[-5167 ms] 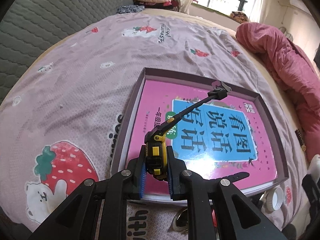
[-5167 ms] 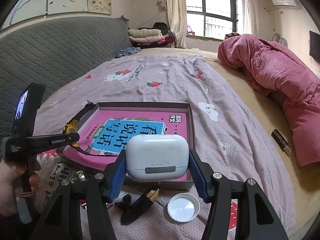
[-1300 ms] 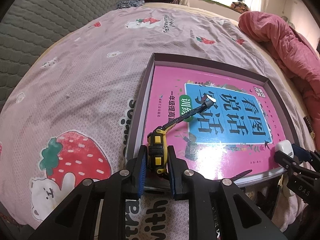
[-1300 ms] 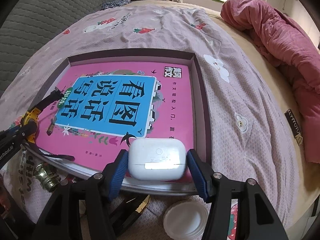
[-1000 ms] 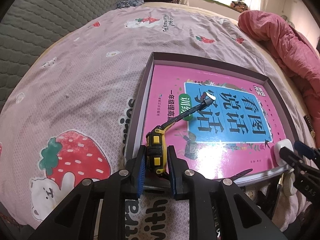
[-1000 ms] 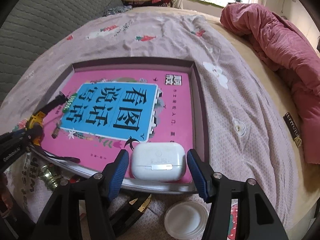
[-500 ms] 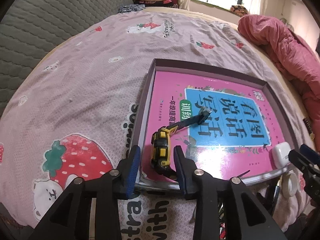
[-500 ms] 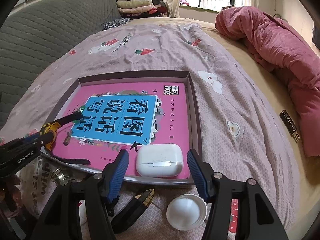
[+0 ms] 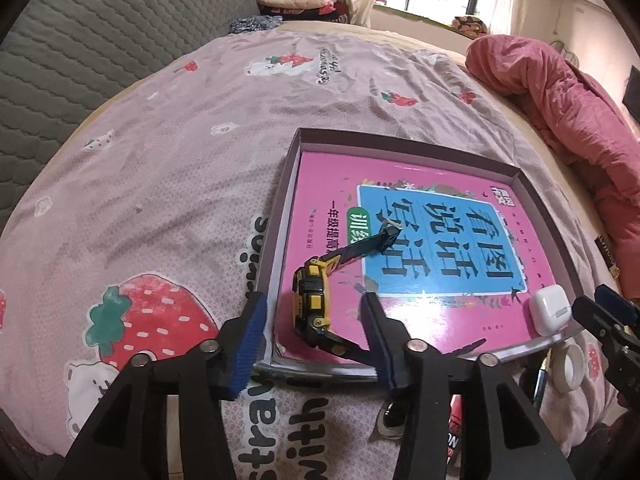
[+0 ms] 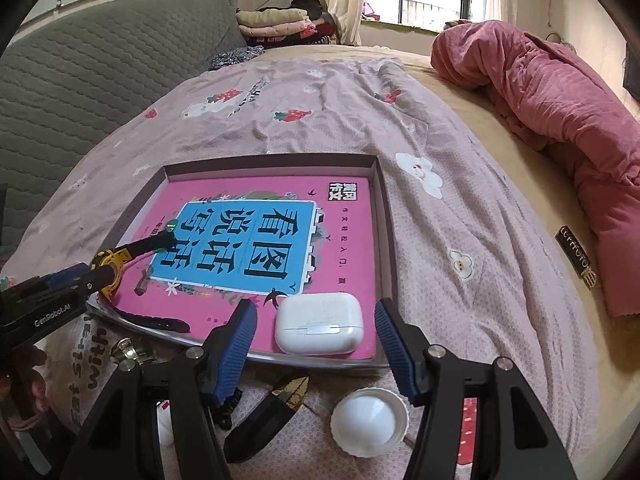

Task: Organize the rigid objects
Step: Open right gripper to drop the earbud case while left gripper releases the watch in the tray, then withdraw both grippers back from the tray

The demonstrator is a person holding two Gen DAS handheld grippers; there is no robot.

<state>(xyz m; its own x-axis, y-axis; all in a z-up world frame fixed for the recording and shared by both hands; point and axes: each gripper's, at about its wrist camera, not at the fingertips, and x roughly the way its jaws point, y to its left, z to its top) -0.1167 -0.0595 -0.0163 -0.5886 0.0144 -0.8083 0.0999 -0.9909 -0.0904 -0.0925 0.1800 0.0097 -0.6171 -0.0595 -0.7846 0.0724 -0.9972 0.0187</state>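
Note:
A shallow dark box (image 9: pixel 400 148) (image 10: pixel 272 160) on the bed holds a pink and blue book (image 9: pixel 328 184) (image 10: pixel 348 240). On the book's near left corner lies a yellow and black watch (image 9: pixel 312 304) (image 10: pixel 108 264), its strap stretched toward the middle. My left gripper (image 9: pixel 312 300) straddles the watch. Its jaws are opening and the pads stand clear of it. A white earbud case (image 10: pixel 320 322) (image 9: pixel 550 308) rests in the box's near right corner. My right gripper (image 10: pixel 316 308) is open around the case without touching it.
In front of the box lie a white bottle cap (image 10: pixel 368 420), a black folded tool (image 10: pixel 272 412) and a metal knob (image 10: pixel 128 350). A pink quilt (image 10: pixel 560 92) is heaped on the right. A grey padded headboard (image 10: pixel 80 80) runs along the left.
My left jaws have spread apart and let go of the watch, which now lies on the book. My right gripper has drawn back a little from the earbud case, which stays in its corner.

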